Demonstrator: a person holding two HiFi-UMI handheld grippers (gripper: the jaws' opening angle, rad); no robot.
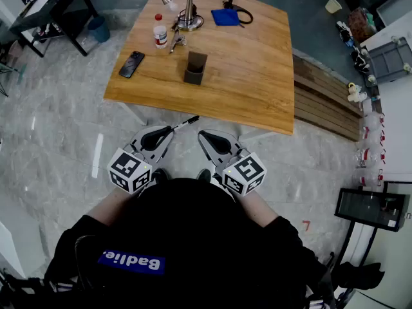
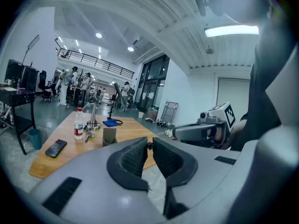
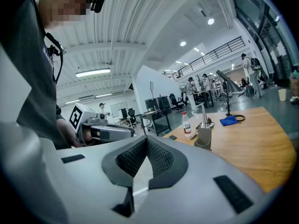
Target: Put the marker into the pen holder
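A black-and-white marker (image 1: 185,122) sticks out forward and to the right from my left gripper (image 1: 168,130), which is shut on its rear end. In the left gripper view only a dark bit of the marker (image 2: 149,146) shows between the closed pads. The dark brown square pen holder (image 1: 195,67) stands upright near the middle of the wooden table (image 1: 257,89), well ahead of both grippers; it also appears as the pen holder (image 2: 109,135) and pen holder (image 3: 203,136). My right gripper (image 1: 202,134) is shut with nothing in it, its pads meeting at the tip (image 3: 146,138). Both grippers hover off the table's near edge.
On the table's left side lie a black phone (image 1: 131,64) and a white bottle with a red cap (image 1: 159,31). Behind the holder stand a metal fixture (image 1: 187,11) and a blue cloth (image 1: 225,17). A wooden bench (image 1: 322,102) runs along the right edge.
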